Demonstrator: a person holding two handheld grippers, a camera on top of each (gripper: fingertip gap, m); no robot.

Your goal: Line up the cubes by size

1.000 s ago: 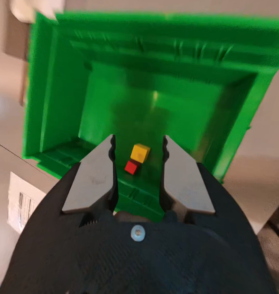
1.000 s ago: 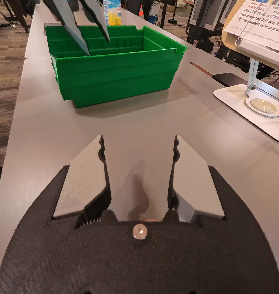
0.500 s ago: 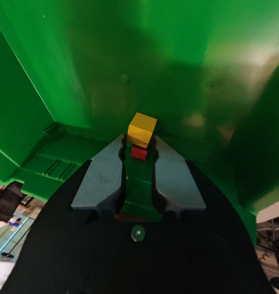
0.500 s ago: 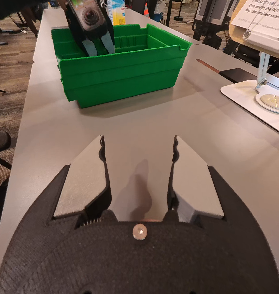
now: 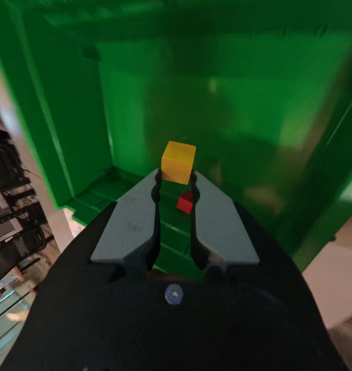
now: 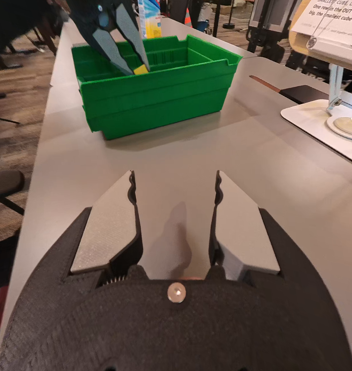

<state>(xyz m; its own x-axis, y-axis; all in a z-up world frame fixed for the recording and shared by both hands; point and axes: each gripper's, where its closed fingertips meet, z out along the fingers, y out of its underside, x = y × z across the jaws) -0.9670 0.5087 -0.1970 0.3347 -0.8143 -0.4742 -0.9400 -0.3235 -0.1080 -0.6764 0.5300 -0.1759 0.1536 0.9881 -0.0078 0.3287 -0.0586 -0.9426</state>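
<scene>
My left gripper (image 5: 175,175) is shut on a yellow cube (image 5: 178,162) and holds it at its fingertips above the floor of a green bin (image 5: 131,112). A smaller red cube (image 5: 184,203) lies on the bin floor below, seen between the fingers. In the right wrist view the left gripper (image 6: 140,70) holds the yellow cube (image 6: 140,69) just inside the green bin (image 6: 155,100), near its front wall. My right gripper (image 6: 174,173) is open and empty, low over the grey table (image 6: 191,152), well short of the bin.
A white stand base (image 6: 321,122) with a tilted instruction sheet (image 6: 331,20) is at the right. A dark flat pad (image 6: 303,93) lies behind it. A yellow and blue carton (image 6: 151,22) stands behind the bin. The table's left edge drops to carpet.
The left gripper went down into the bin, closed on the yellow cube and lifted it off the red cube. The right gripper stayed open and shifted slightly.
</scene>
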